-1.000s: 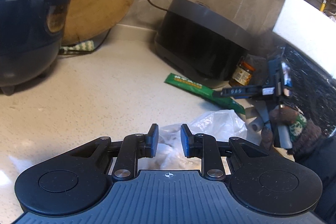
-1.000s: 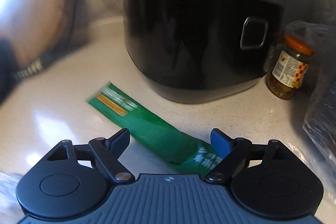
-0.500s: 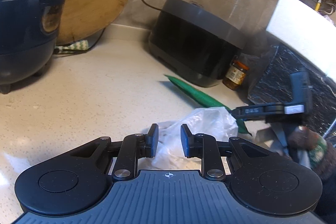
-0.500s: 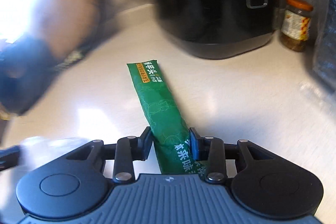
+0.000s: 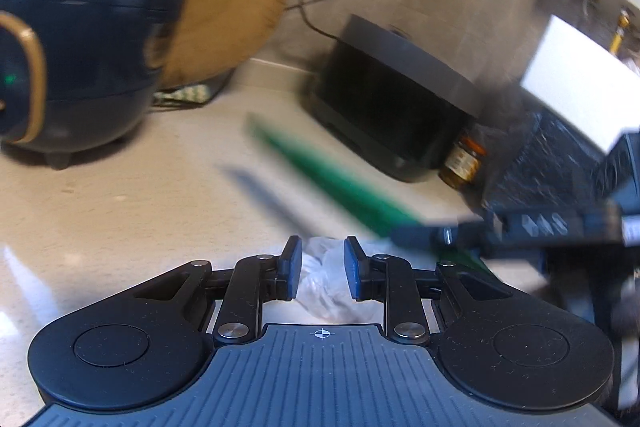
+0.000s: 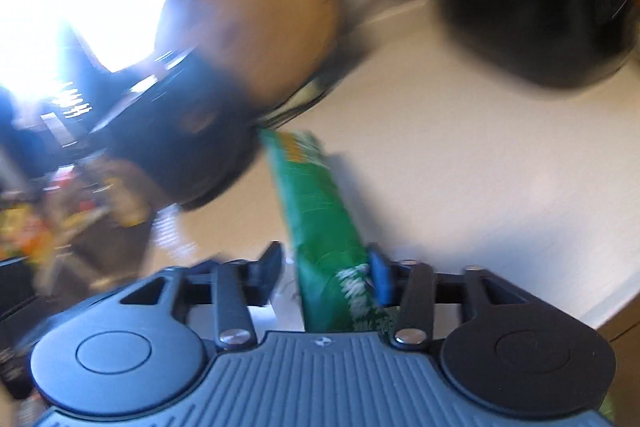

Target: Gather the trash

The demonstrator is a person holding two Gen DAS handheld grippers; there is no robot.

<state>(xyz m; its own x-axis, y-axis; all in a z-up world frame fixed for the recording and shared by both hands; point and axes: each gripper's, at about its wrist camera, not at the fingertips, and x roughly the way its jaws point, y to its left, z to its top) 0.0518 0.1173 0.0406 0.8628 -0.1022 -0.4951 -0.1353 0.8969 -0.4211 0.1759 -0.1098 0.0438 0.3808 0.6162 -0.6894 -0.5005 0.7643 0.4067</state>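
A long green snack wrapper (image 5: 320,171) hangs blurred above the pale counter, casting a shadow. Its near end lies between the jaws of my right gripper (image 6: 326,271), which are opening. The right pad touches the wrapper (image 6: 316,211); the left pad stands clear of it with a gap. In the left wrist view the right gripper (image 5: 436,239) reaches in from the right. My left gripper (image 5: 322,267) is shut on a crumpled clear plastic bag (image 5: 332,291), which bunches between and behind its pads.
A dark rice cooker with gold trim (image 5: 80,67) stands at the left, a round wooden board (image 5: 224,11) leaning behind it. A black appliance (image 5: 392,115), a small jar (image 5: 460,163) and a dark crinkled bag (image 5: 552,163) line the back right. The counter edge (image 6: 600,307) runs at the lower right.
The right gripper shut on the green wrapper, lifted it off the counter and swung left; its jaws now stand wider. The left gripper, still holding the bag, shifted a little.
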